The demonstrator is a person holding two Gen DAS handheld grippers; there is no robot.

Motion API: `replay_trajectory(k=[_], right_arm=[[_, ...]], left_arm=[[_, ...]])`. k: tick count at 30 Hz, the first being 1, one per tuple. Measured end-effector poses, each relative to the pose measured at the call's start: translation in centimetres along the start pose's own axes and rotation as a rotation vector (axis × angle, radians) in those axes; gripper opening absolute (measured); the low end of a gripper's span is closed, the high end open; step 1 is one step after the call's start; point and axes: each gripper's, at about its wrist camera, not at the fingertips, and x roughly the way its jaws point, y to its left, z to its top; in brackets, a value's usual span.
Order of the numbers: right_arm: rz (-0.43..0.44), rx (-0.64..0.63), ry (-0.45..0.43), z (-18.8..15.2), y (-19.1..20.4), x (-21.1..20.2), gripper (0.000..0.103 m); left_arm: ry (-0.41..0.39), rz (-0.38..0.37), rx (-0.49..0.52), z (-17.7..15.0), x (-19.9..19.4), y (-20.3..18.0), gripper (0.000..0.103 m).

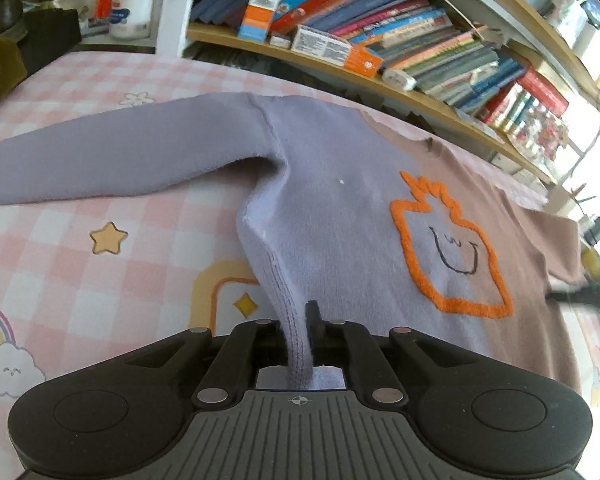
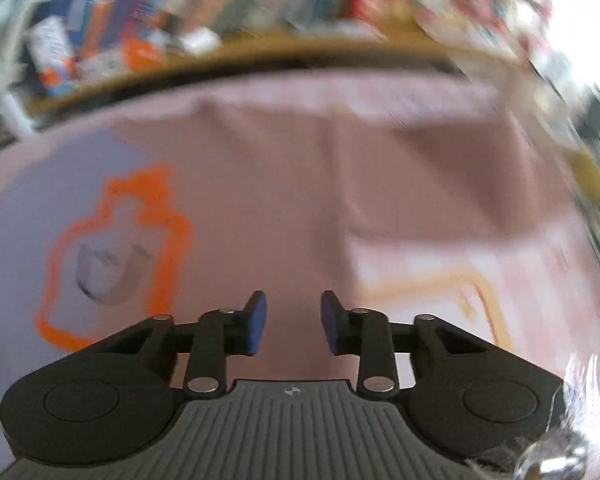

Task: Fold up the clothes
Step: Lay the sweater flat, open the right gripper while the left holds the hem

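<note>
left gripper (image 1: 298, 334) is pinching the ribbed hem of the sweater (image 1: 332, 184), lifting that corner off the bedsheet (image 1: 80, 280). right gripper (image 2: 293, 322) is hovering with jaws apart and holding nothing over the sweater's brown half; that view is motion-blurred. sweater is lying mostly flat, left sleeve (image 1: 100, 160) spread out. risk: thin pinch is slipping off the knit, or a one-sided pull is dragging and bunching the body. orange outline face (image 1: 452, 248) is showing no words; book (image 1: 380, 8) spines too small to read.
</note>
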Motion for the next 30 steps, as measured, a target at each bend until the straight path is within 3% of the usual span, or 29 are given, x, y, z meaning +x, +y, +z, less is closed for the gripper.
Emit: replay_trajectory(k=[3, 5, 6, 8, 11, 20, 27, 30], right_arm=[[0.001, 0.018, -0.007, -1.5, -0.1, -0.3, 0.023], [0.013, 0.008, -0.016, -1.3, 1.1, -0.1, 0.017], [0.026, -0.018, -0.023, -1.2, 2.0, 0.1, 0.001], [0.059, -0.094, -0.036, -1.0, 3.7, 0.8, 0.001], [0.004, -0.177, -0.081, 0.2, 5.8, 2.1, 0.0], [-0.063, -0.226, -0.144, 1.8, 3.2, 4.0, 0.001], [0.005, -0.129, -0.131, 1.6, 1.2, 2.3, 0.002], [0.031, -0.116, -0.117, 0.3, 0.3, 0.7, 0.01]], left_arm=[[-0.023, 0.034, -0.041, 0.8, 0.2, 0.7, 0.004], [-0.044, 0.065, -0.073, 1.2, 0.0, 1.6, 0.004], [-0.049, 0.081, -0.084, 1.4, -0.1, 2.0, 0.004], [-0.032, 0.104, -0.087, 1.4, 0.0, 2.7, 0.004], [-0.029, 0.115, -0.049, 1.3, 0.1, 1.9, 0.004], [-0.03, 0.082, 0.026, 0.6, 1.2, -1.3, 0.004], [-0.031, 0.117, 0.004, -0.1, 0.0, -1.5, 0.011], [-0.037, 0.118, -0.021, -1.1, -1.5, -1.5, 0.011]])
